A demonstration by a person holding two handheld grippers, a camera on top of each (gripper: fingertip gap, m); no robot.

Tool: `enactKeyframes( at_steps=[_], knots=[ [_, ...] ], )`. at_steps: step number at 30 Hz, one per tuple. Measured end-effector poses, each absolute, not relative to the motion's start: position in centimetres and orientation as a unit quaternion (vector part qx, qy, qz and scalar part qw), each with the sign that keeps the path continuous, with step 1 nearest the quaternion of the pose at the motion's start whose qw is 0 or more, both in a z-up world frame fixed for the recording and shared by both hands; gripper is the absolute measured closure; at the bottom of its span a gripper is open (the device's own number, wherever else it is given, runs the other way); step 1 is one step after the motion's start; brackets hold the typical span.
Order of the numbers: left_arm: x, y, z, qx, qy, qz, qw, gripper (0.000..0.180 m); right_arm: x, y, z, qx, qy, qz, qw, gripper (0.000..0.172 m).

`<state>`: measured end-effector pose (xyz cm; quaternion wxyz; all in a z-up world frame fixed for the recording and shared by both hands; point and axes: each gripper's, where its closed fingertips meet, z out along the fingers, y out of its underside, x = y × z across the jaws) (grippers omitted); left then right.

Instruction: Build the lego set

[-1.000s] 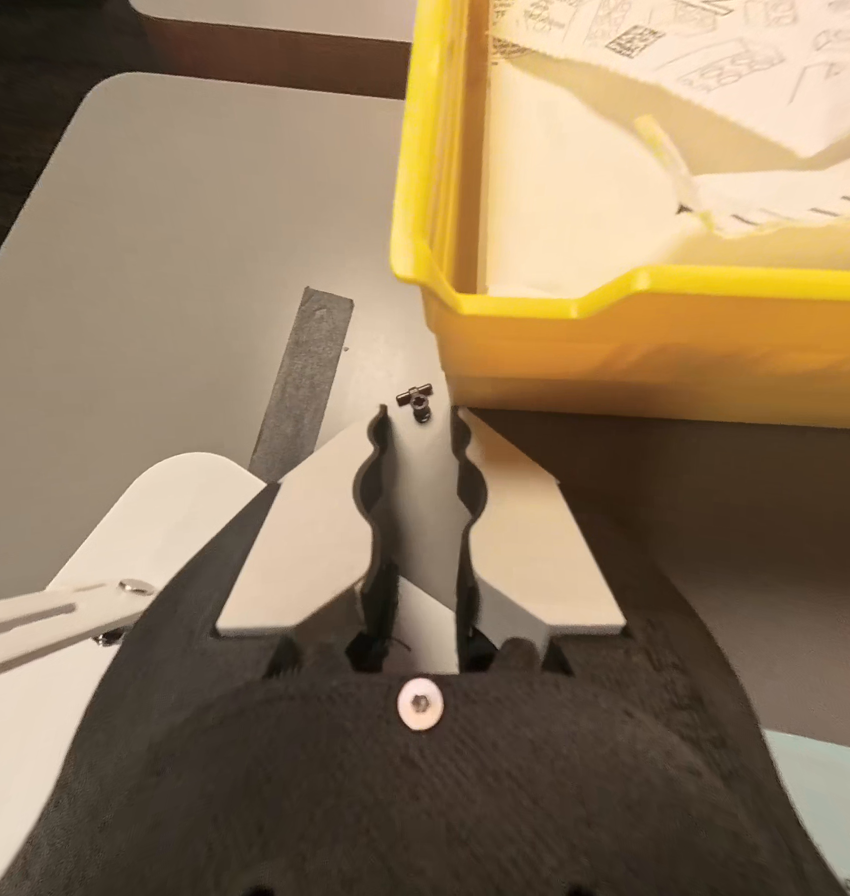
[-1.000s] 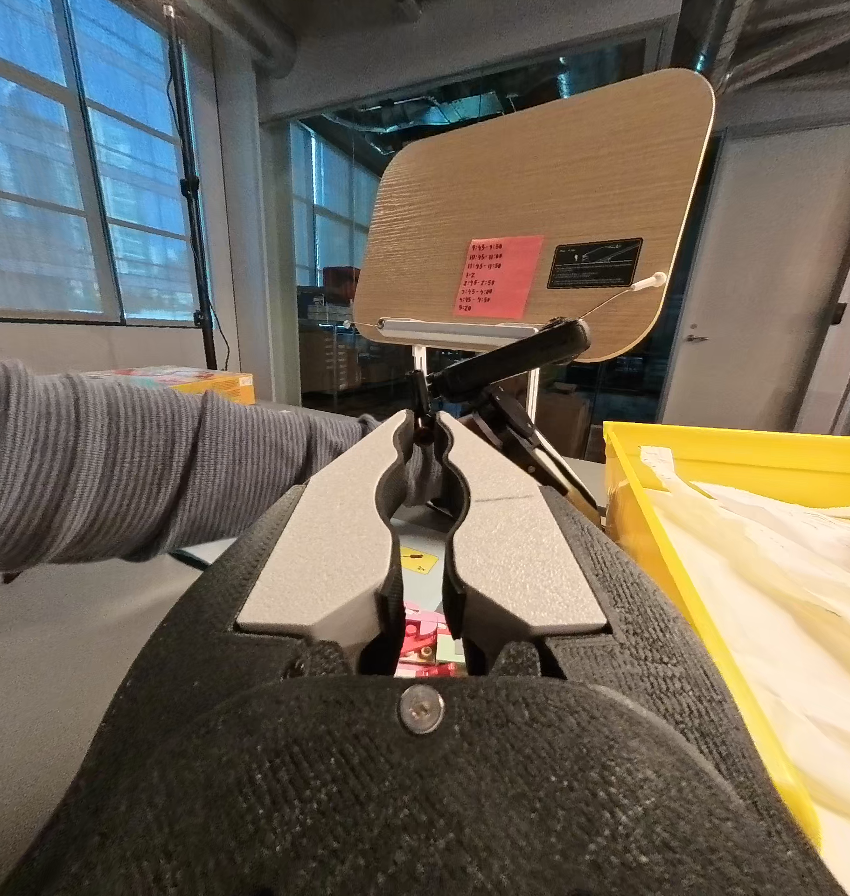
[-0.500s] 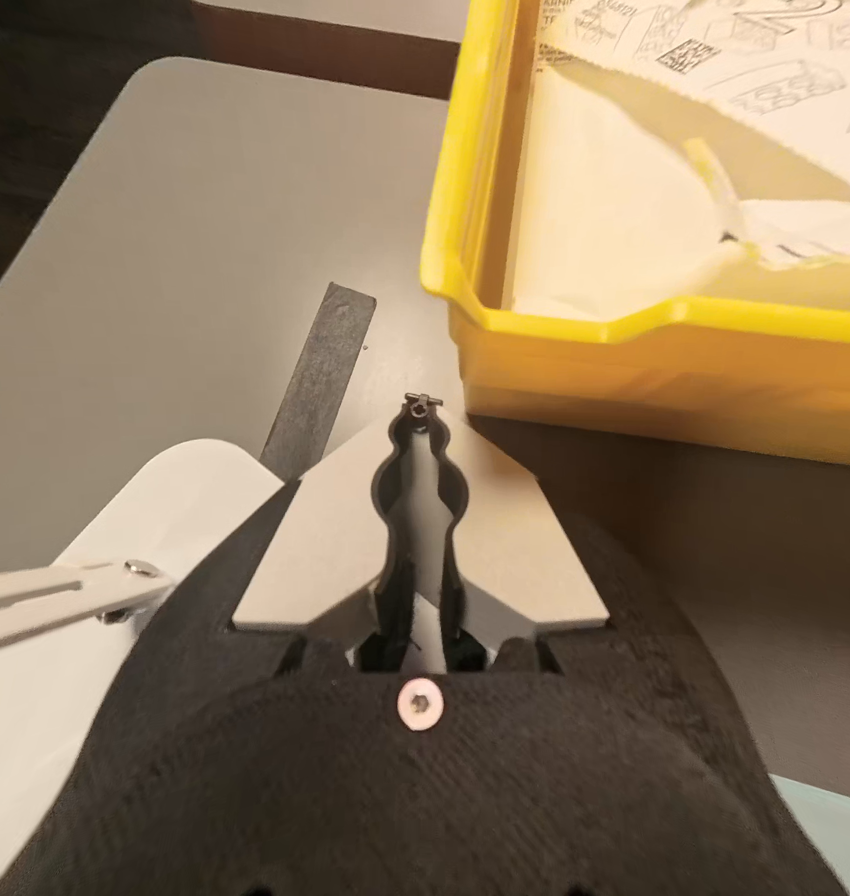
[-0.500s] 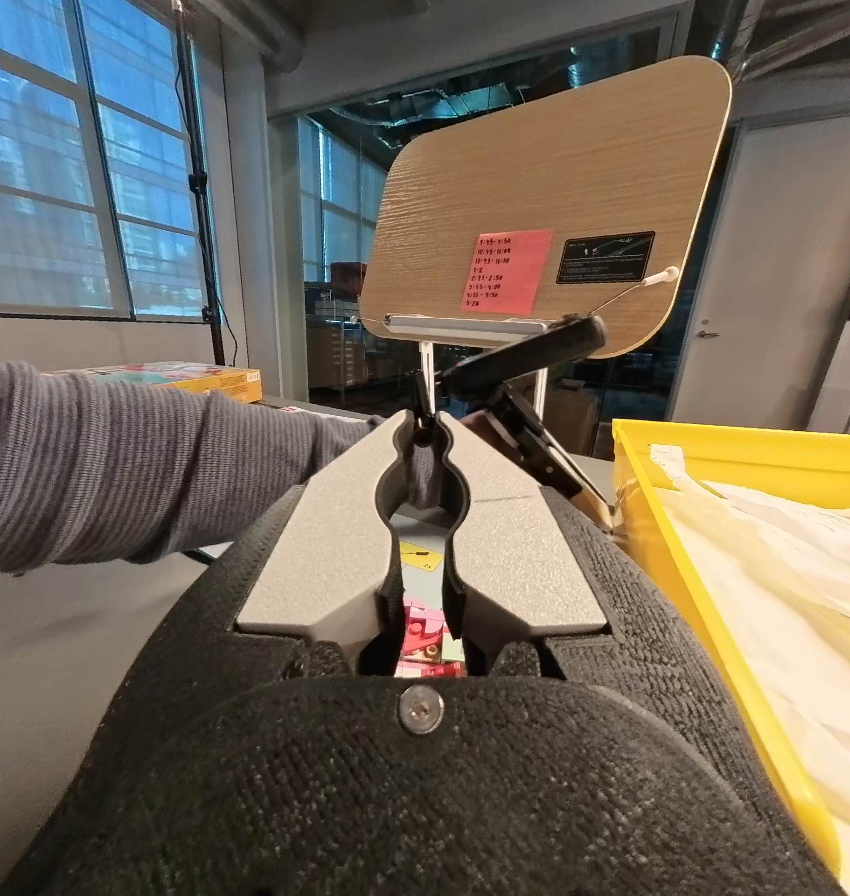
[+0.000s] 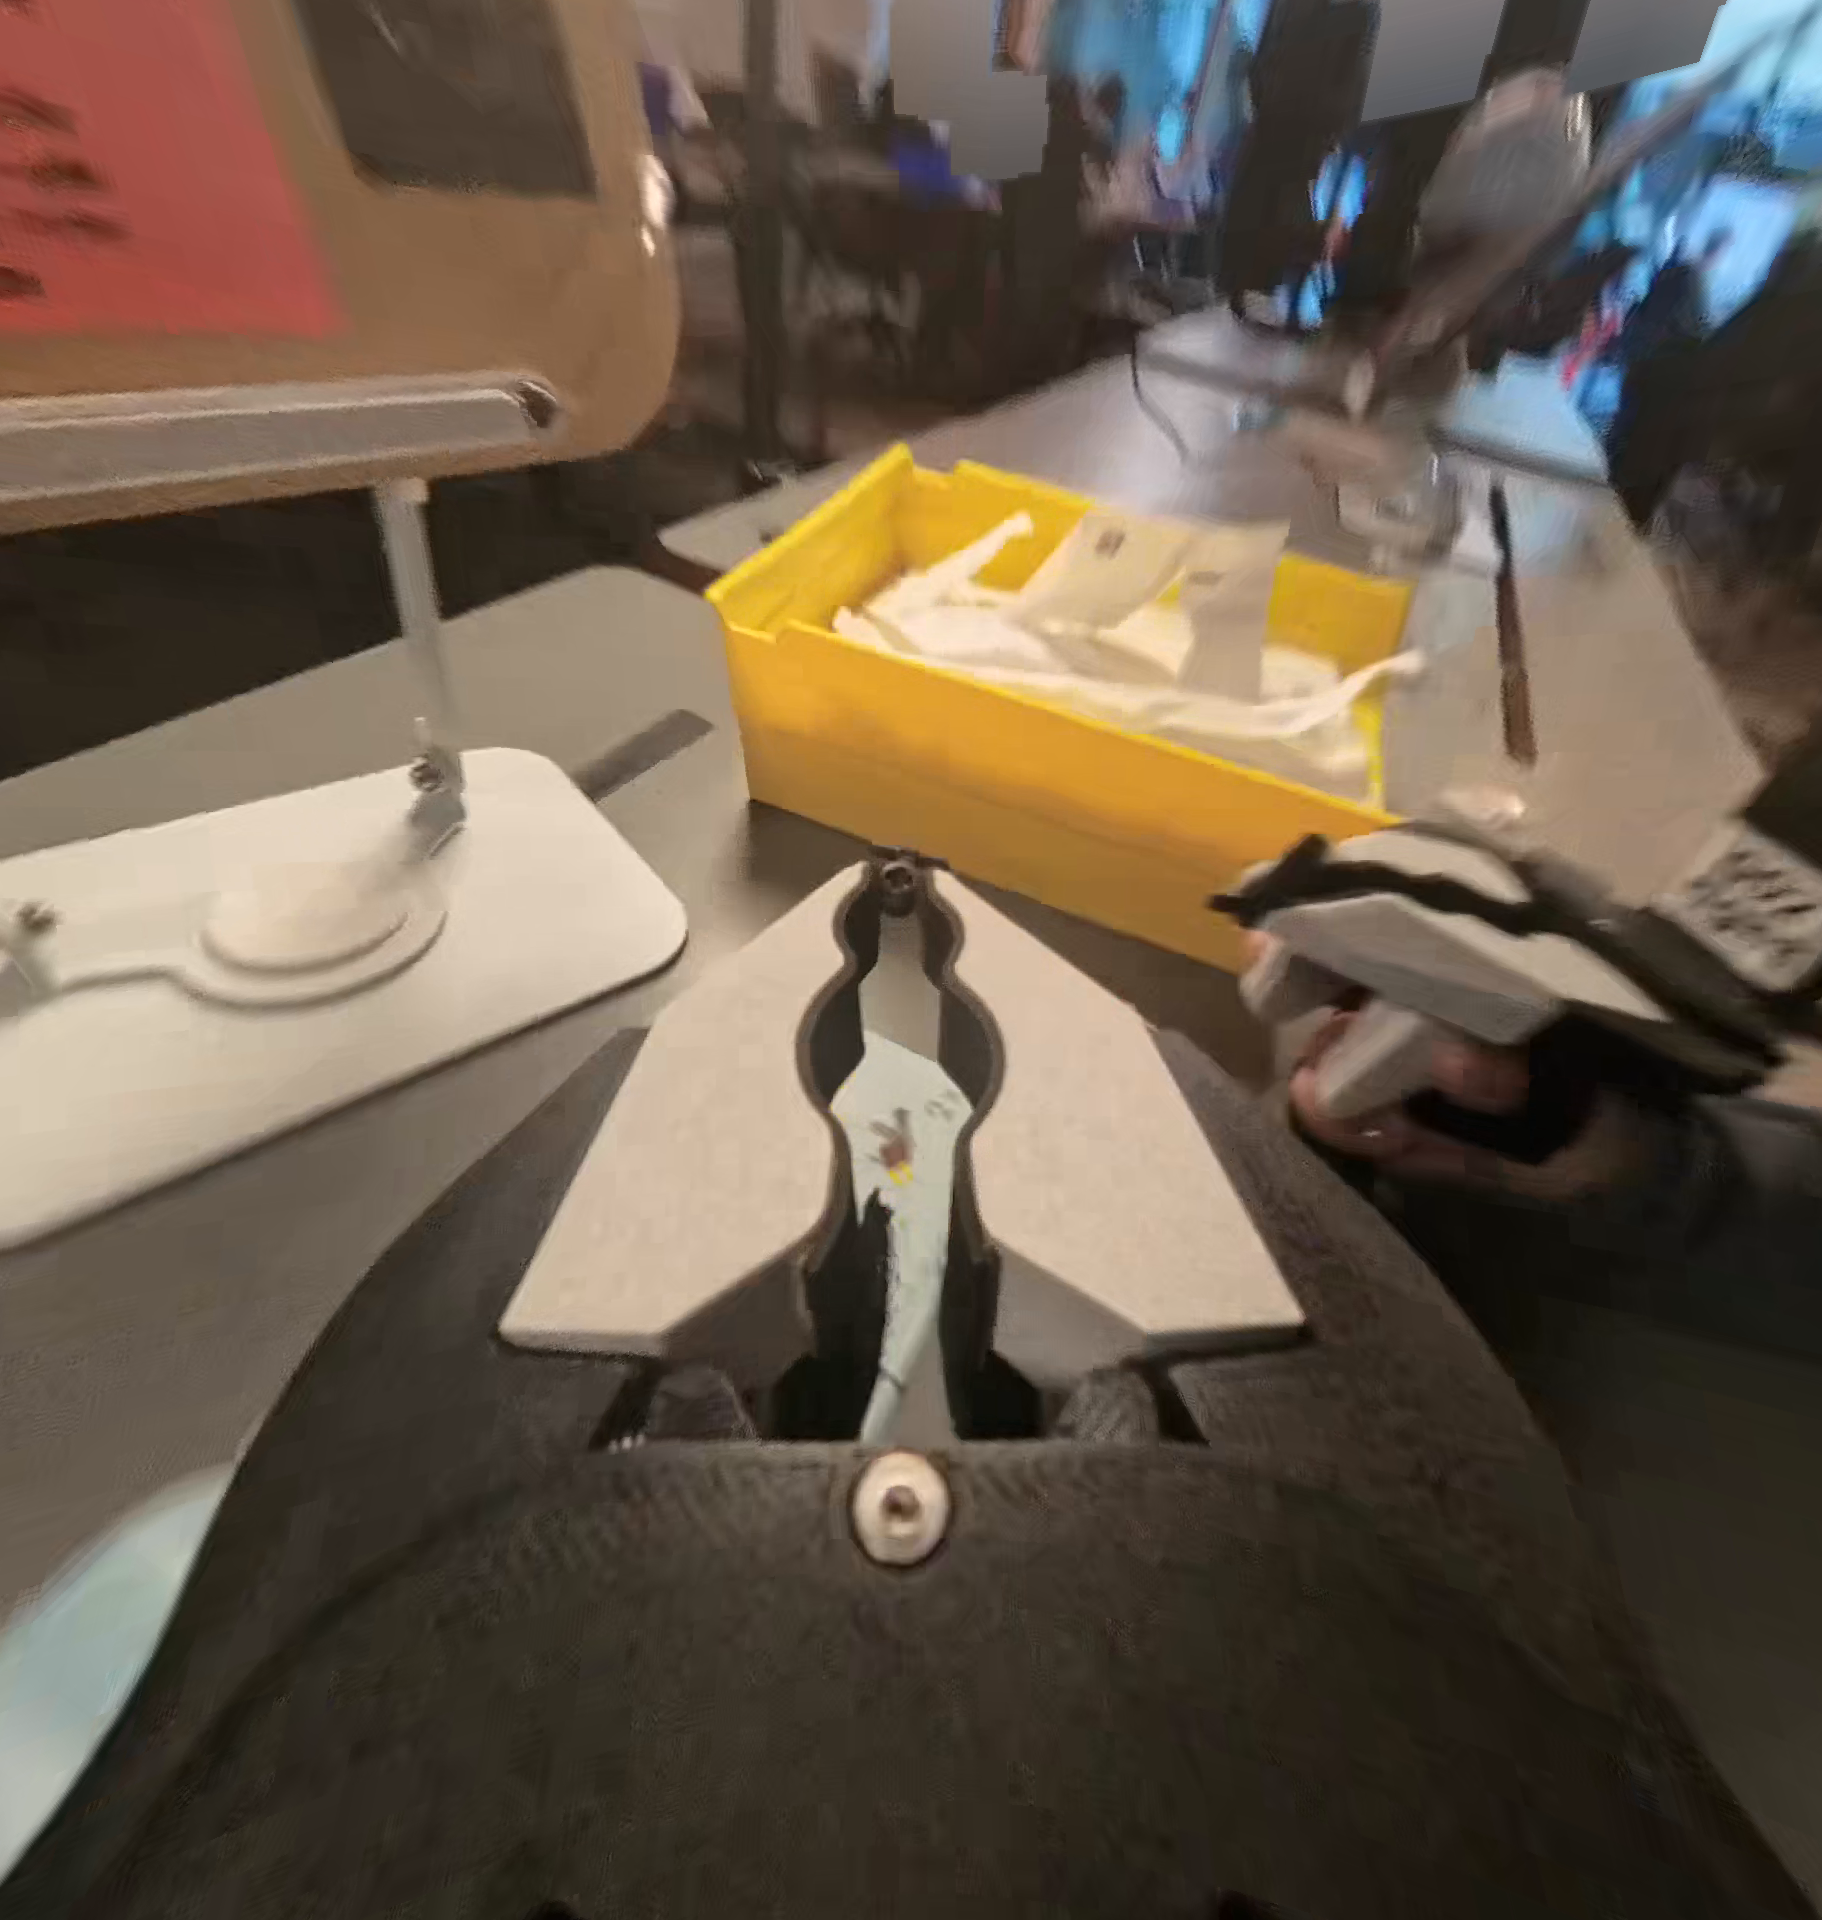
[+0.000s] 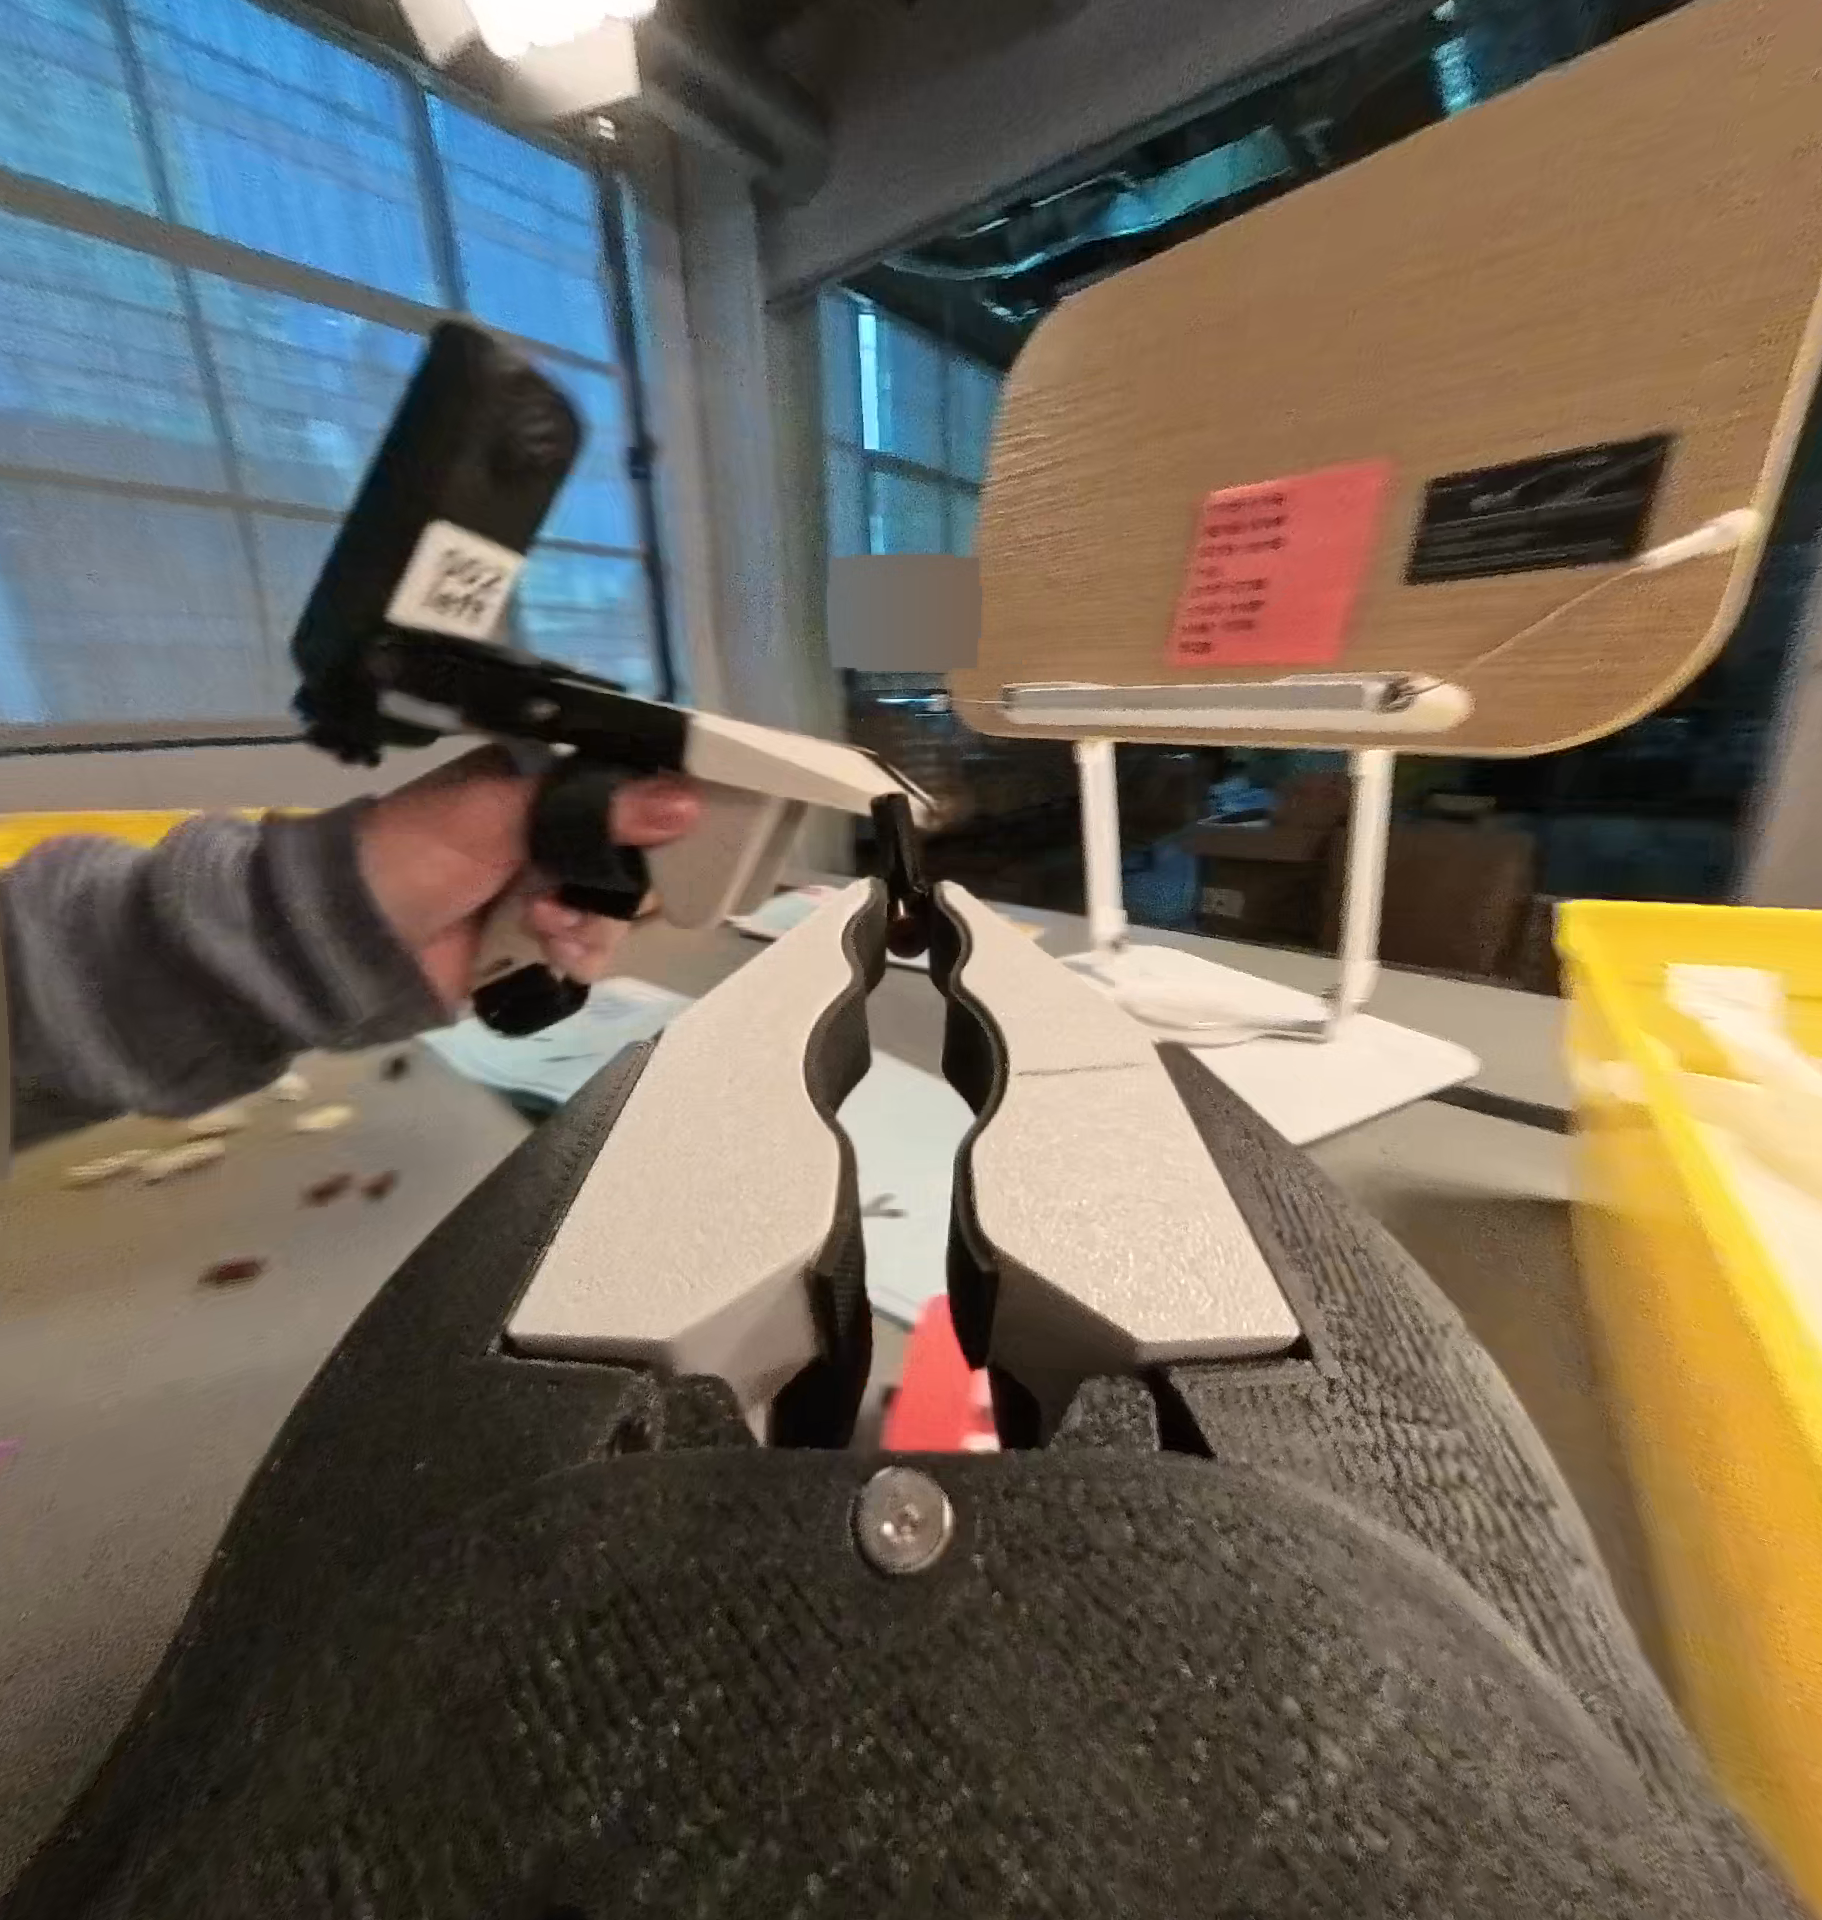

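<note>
My left gripper (image 5: pixel 896 883) is shut on a small black T-shaped part (image 5: pixel 894 871), pinched at the very fingertips and held above the grey table (image 5: pixel 616 665). My right gripper (image 6: pixel 902 920) is shut on a small dark piece (image 6: pixel 899 894) that sticks up past its fingertips. In the left wrist view the right gripper (image 5: pixel 1260 909) is in a hand to the right, in front of the yellow bin (image 5: pixel 990 769). In the right wrist view the left gripper (image 6: pixel 886 784) is in a hand to the left, with its tip close above my right fingertips.
The yellow bin (image 6: pixel 1717 1143) holds white paper bags (image 5: pixel 1094 644). A wooden board (image 6: pixel 1458 416) stands on a white base (image 5: pixel 263 935). A light-blue sheet (image 6: pixel 907 1143), a red piece (image 6: pixel 933 1382) and several small loose pieces (image 6: pixel 190 1143) lie on the table. Left tips to right tips: about 7 cm.
My left gripper shut on the black T-shaped part lying by the yellow bin, then lifted it and swung up and back. My right gripper turned left, still shut on its piece.
</note>
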<state>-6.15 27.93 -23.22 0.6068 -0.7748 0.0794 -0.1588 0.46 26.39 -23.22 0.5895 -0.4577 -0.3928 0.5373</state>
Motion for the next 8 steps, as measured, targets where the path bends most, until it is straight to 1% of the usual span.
enactKeyframes(
  at_steps=[3, 5, 8],
  knots=[
    [-5.7, 21.9, -22.0, -0.728, -0.001, -0.164, 0.666, 0.174, -0.1, 22.9, -23.0, -0.435, -0.408, 0.635, 0.491, 0.166],
    [-4.5, 19.0, -21.0, -0.678, -0.036, -0.222, 0.700, 0.175, -0.3, 20.4, -22.7, -0.409, -0.416, 0.700, 0.412, 0.166],
    [-2.6, 15.9, -19.4, -0.589, -0.029, -0.312, 0.744, 0.175, -0.2, 18.5, -22.6, -0.381, -0.430, 0.719, 0.390, 0.166]
  ],
)
